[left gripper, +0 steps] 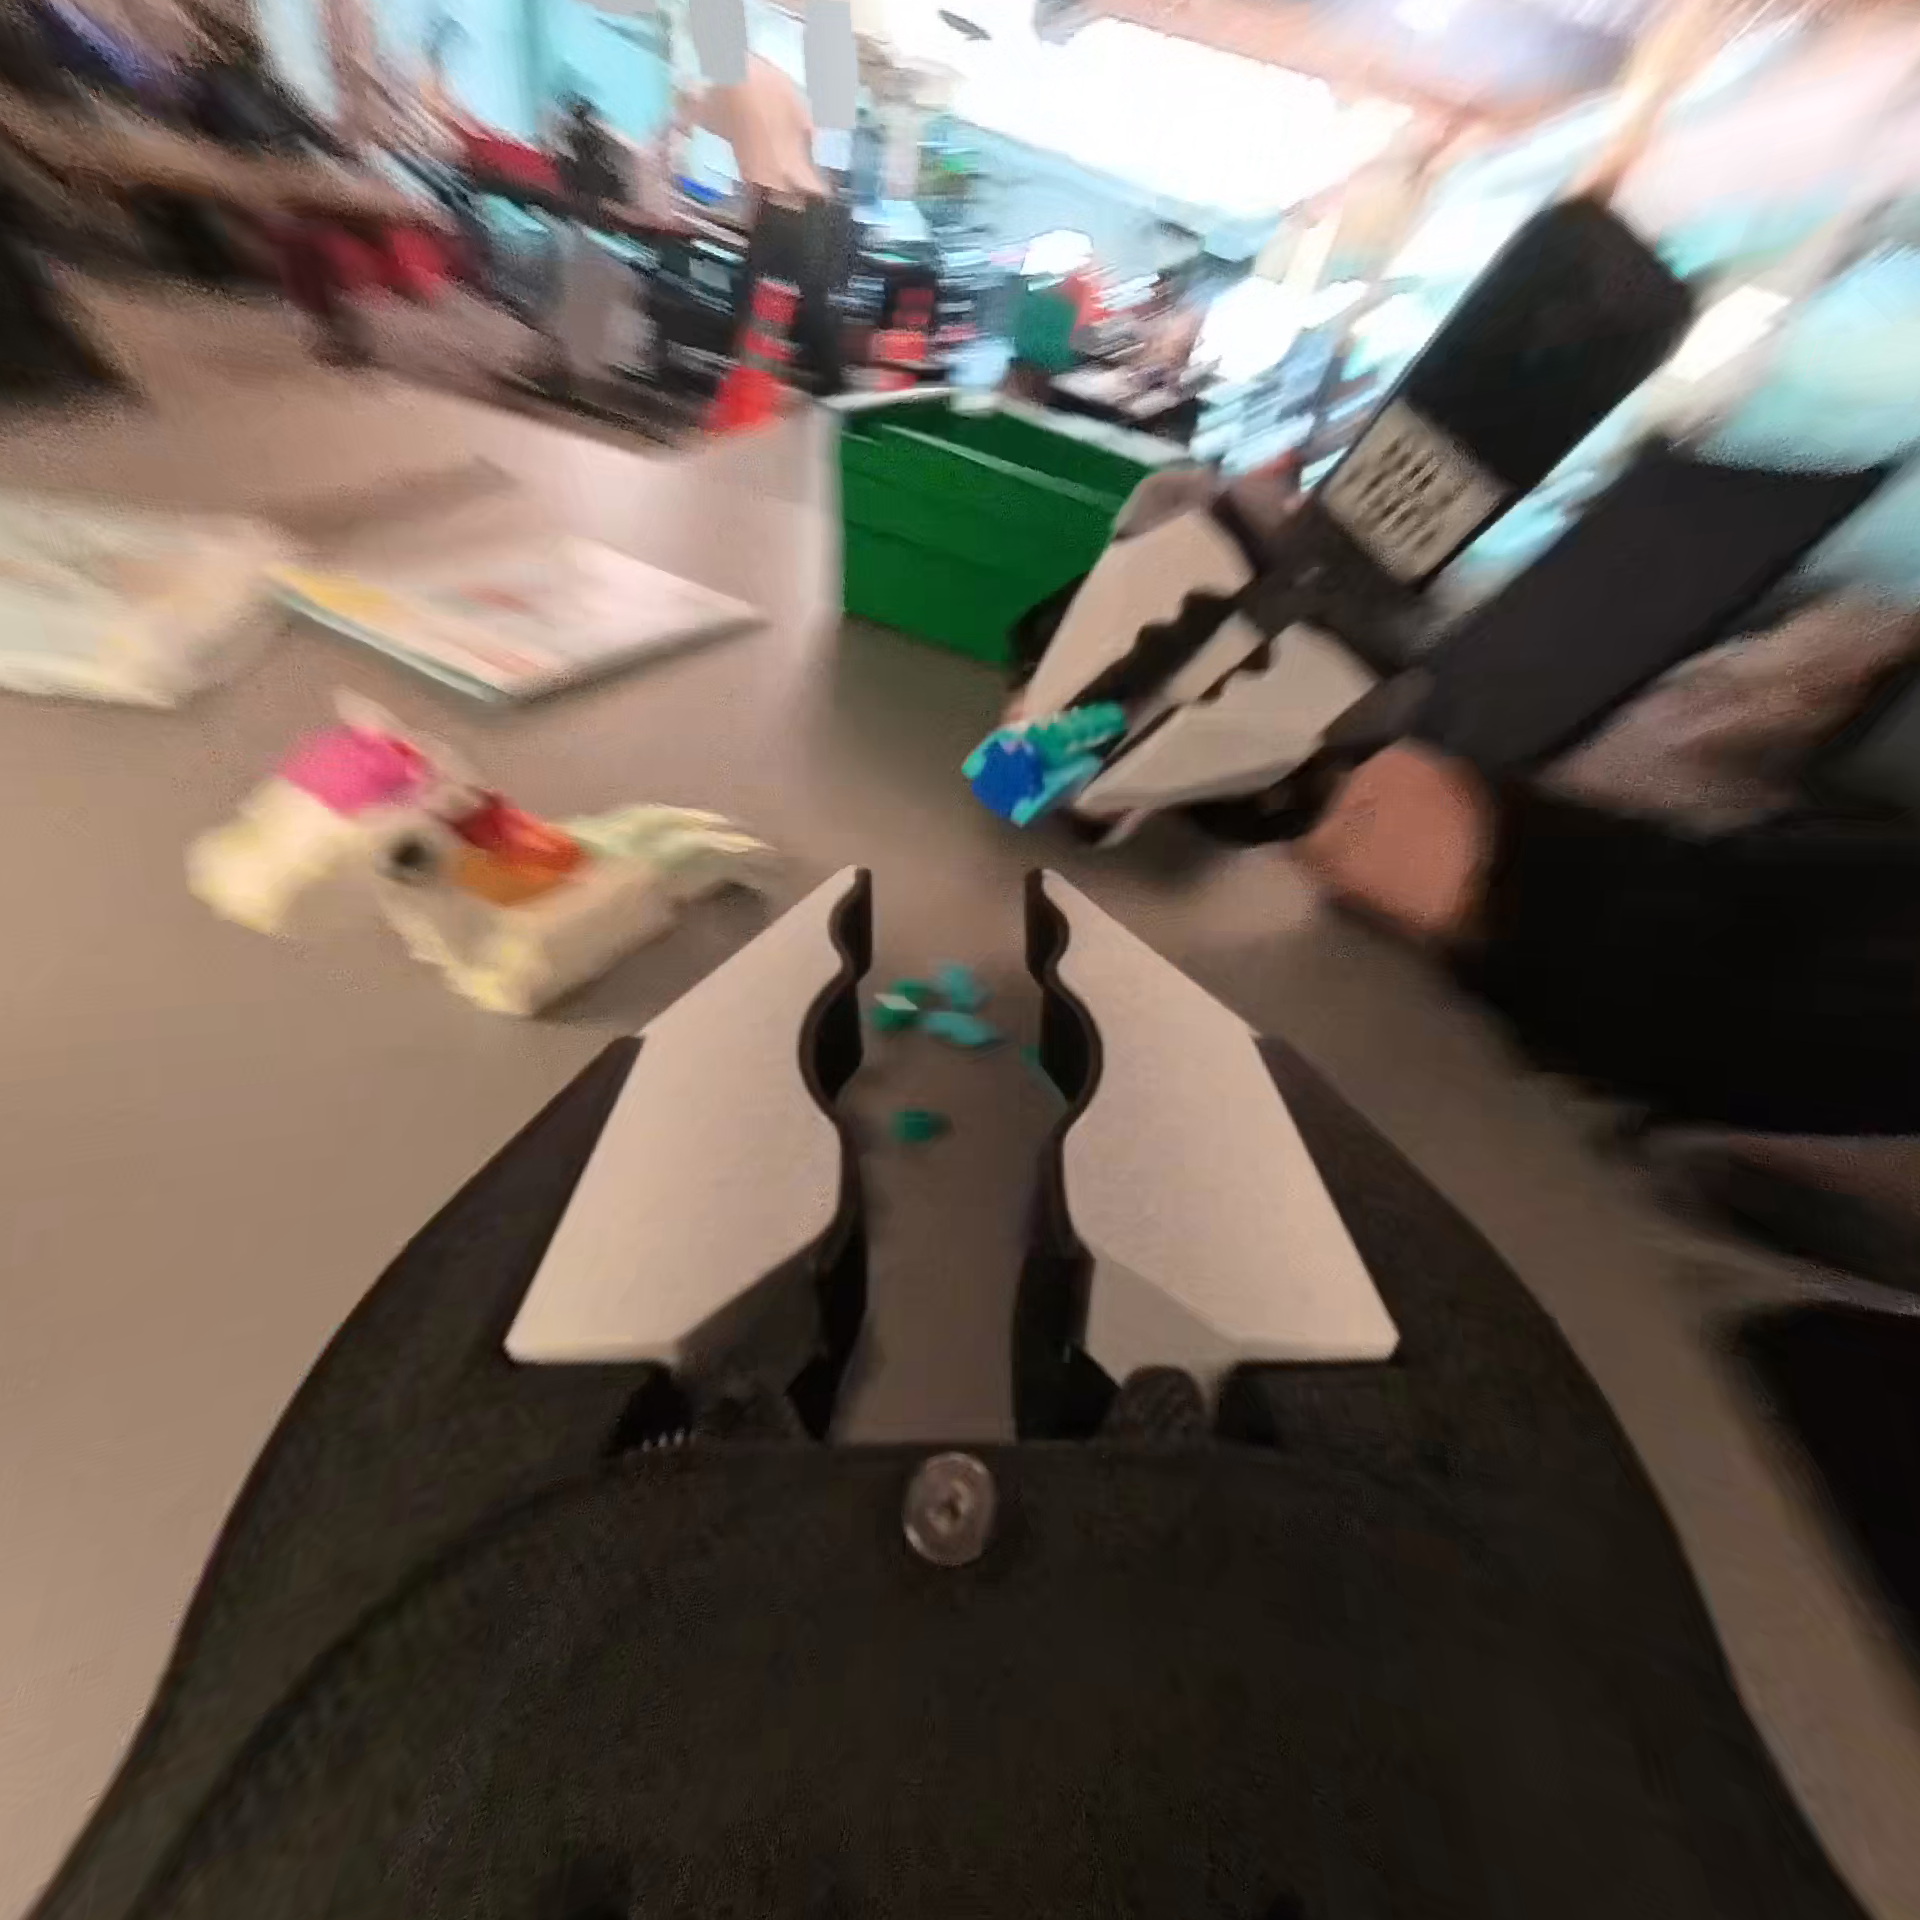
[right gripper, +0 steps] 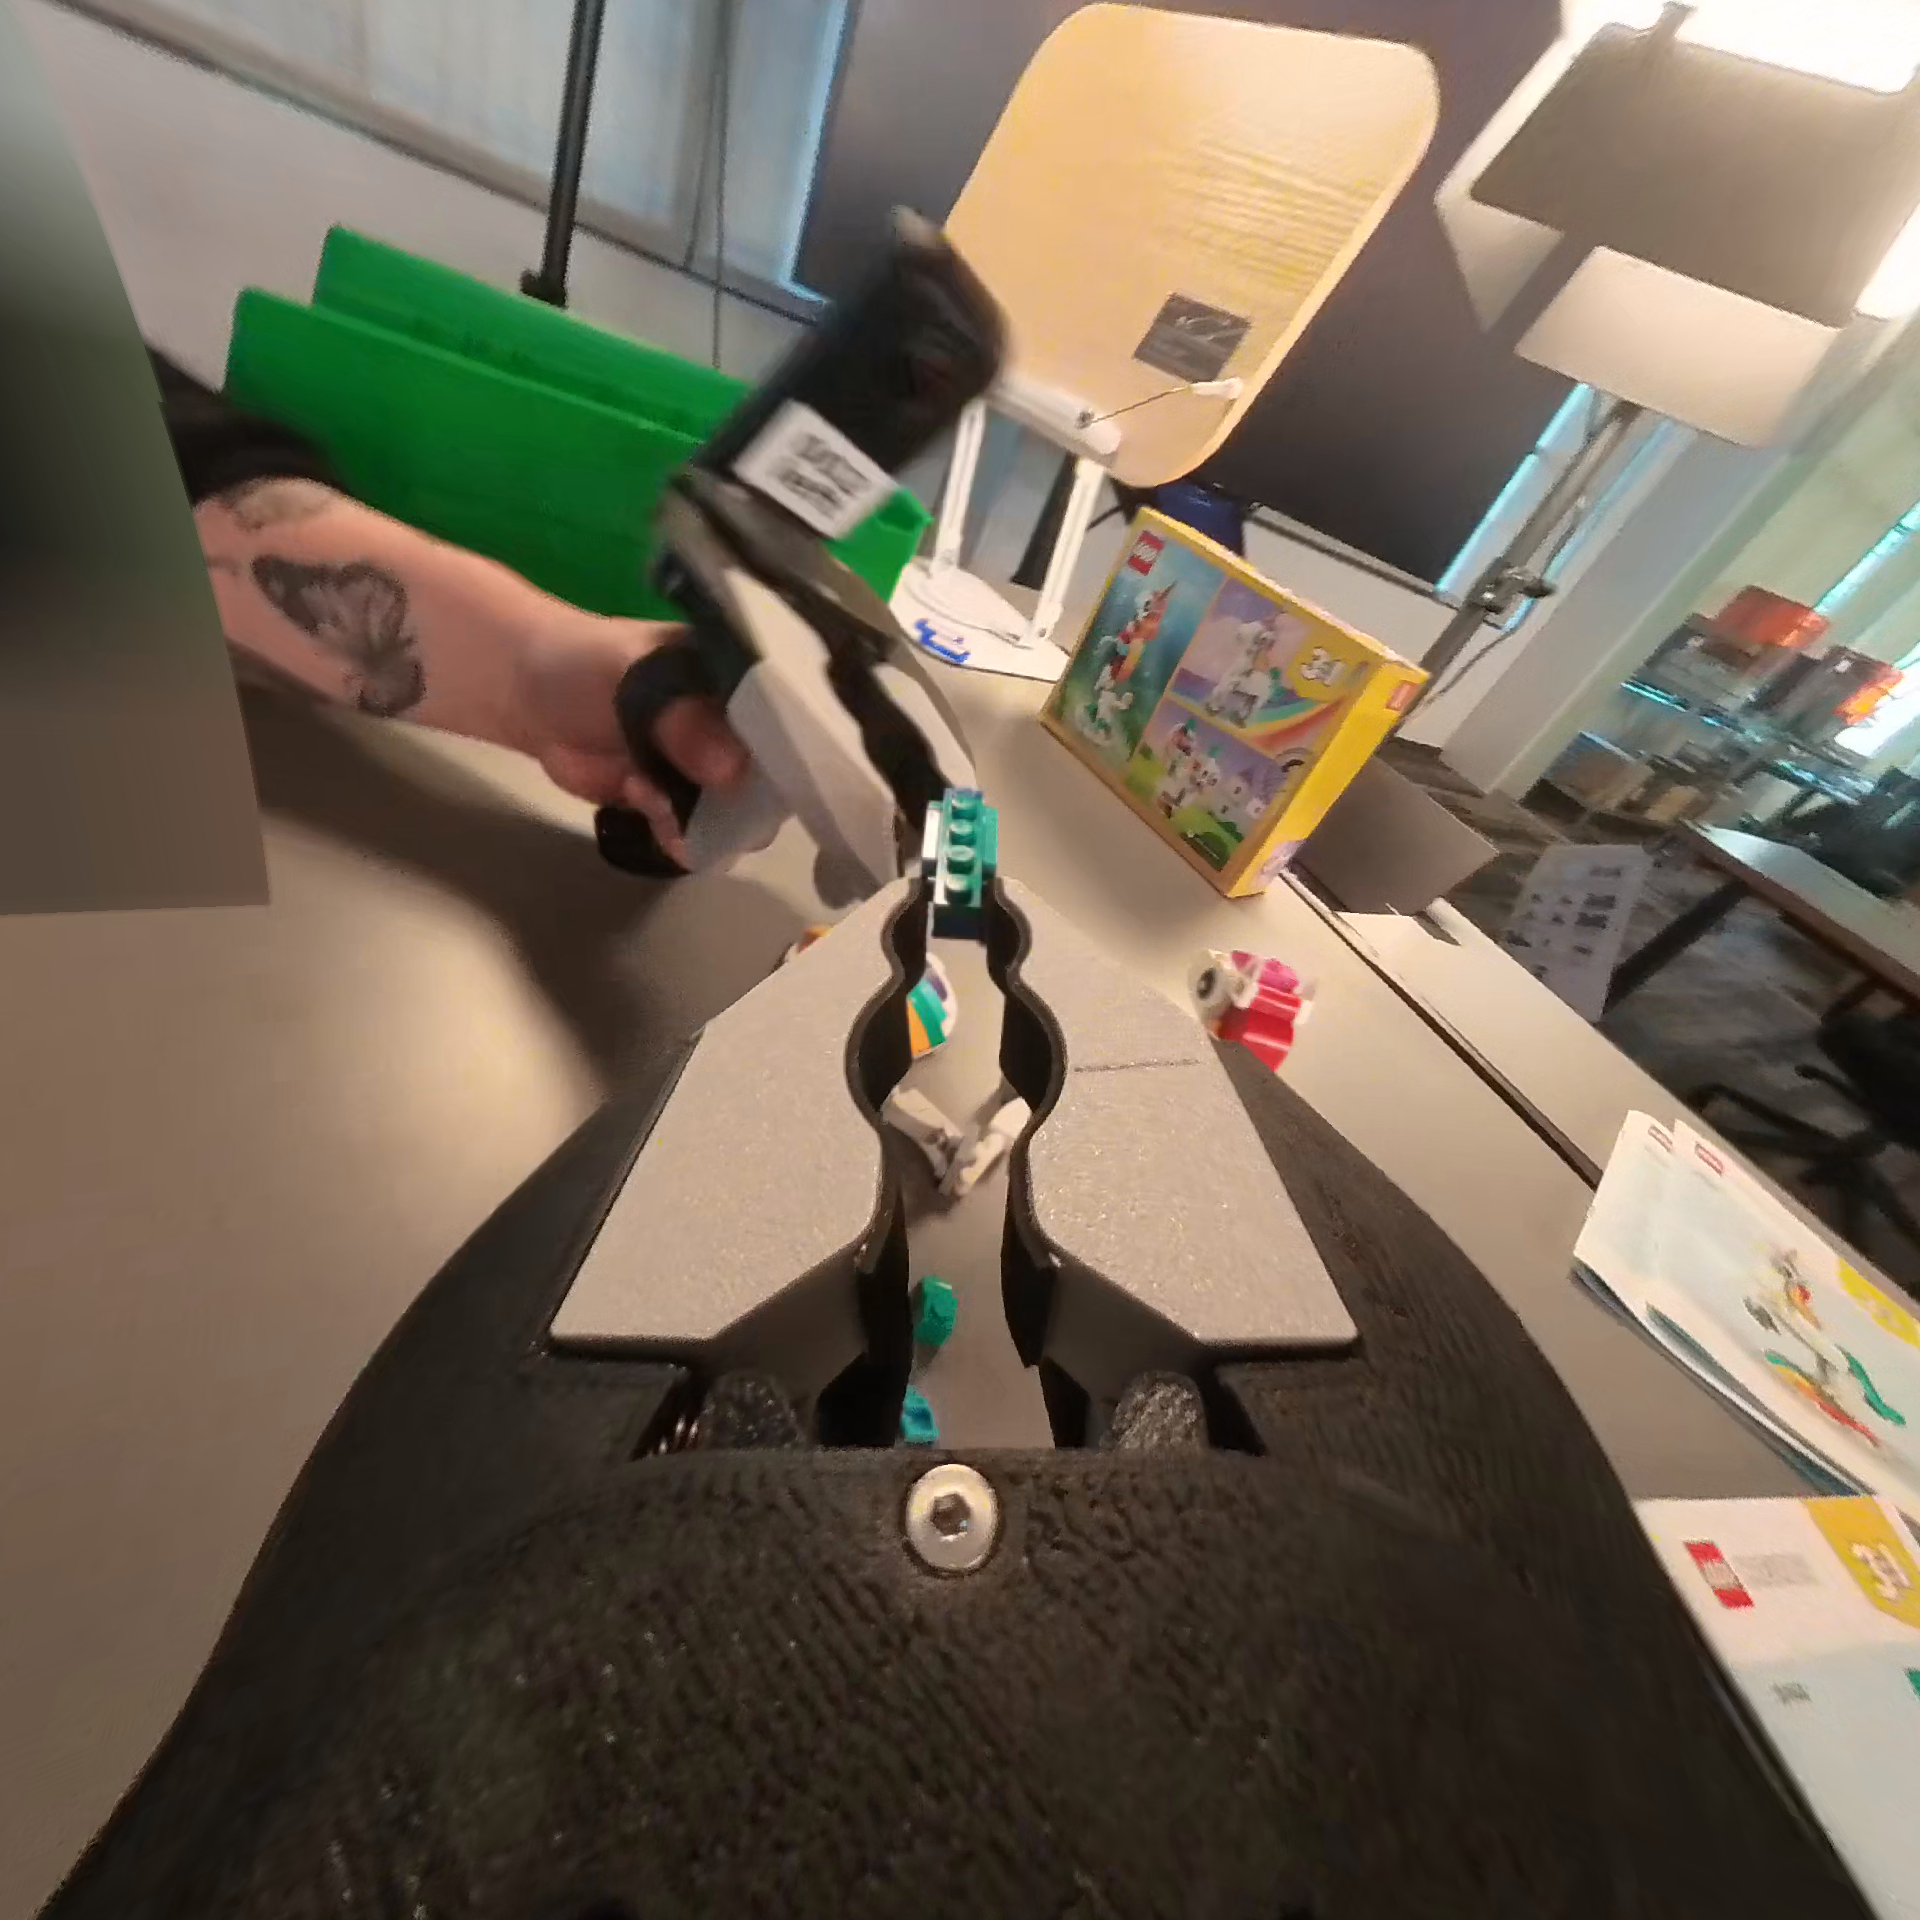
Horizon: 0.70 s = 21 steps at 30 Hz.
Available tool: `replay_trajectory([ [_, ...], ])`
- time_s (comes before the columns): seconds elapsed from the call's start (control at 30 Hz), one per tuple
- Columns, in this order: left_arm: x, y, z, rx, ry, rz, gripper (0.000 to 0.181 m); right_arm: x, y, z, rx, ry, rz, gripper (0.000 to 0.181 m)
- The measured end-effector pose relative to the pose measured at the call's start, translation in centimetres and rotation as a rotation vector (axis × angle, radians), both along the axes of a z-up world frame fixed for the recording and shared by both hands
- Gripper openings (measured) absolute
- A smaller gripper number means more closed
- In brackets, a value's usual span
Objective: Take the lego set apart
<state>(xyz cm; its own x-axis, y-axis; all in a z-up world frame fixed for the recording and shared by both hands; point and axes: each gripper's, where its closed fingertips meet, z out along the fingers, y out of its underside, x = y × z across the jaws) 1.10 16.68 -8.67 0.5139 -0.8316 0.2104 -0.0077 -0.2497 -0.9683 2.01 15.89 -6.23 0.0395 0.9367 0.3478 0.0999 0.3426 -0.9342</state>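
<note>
My right gripper (right gripper: pixel 961 902) is shut on a small teal and blue lego piece (right gripper: pixel 961 862), held above the table. The left wrist view shows that piece (left gripper: pixel 1013 774) at the right gripper's (left gripper: pixel 1065 758) tips. My left gripper (left gripper: pixel 945 894) is open and empty, above several loose teal pieces (left gripper: pixel 940 1013) on the table. In the right wrist view the left gripper (right gripper: pixel 904 821) hangs just behind the held piece, tips close to it. The white lego unicorn body (left gripper: pixel 468 883), with pink and orange parts, lies on the table to its left, blurred.
A green bin (right gripper: pixel 499 416) stands at the back. The yellow lego box (right gripper: pixel 1236 707) stands upright, a pink and red chunk (right gripper: pixel 1257 997) near it. White parts (right gripper: pixel 956 1132) and teal bits (right gripper: pixel 933 1311) lie under the right gripper. Instruction booklets (right gripper: pixel 1745 1330) lie at the right edge. The tips of both grippers are at nearly the same place.
</note>
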Motion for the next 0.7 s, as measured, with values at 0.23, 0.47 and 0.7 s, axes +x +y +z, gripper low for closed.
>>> replay_trajectory([
  [0.23,-1.6,0.1,0.9,1.103,1.019,0.404,0.037,-0.4,0.8,-0.2,-0.311,-0.003,-0.002,0.009],
  [0.47,0.3,-0.4,0.4,1.299,1.110,0.421,0.016,-1.1,0.5,-1.7,-0.530,-0.044,0.054,0.009],
  [0.7,-0.4,0.3,-0.6,1.283,1.202,0.400,0.011,-1.2,0.9,-2.8,-0.514,-0.103,0.015,0.009],
])
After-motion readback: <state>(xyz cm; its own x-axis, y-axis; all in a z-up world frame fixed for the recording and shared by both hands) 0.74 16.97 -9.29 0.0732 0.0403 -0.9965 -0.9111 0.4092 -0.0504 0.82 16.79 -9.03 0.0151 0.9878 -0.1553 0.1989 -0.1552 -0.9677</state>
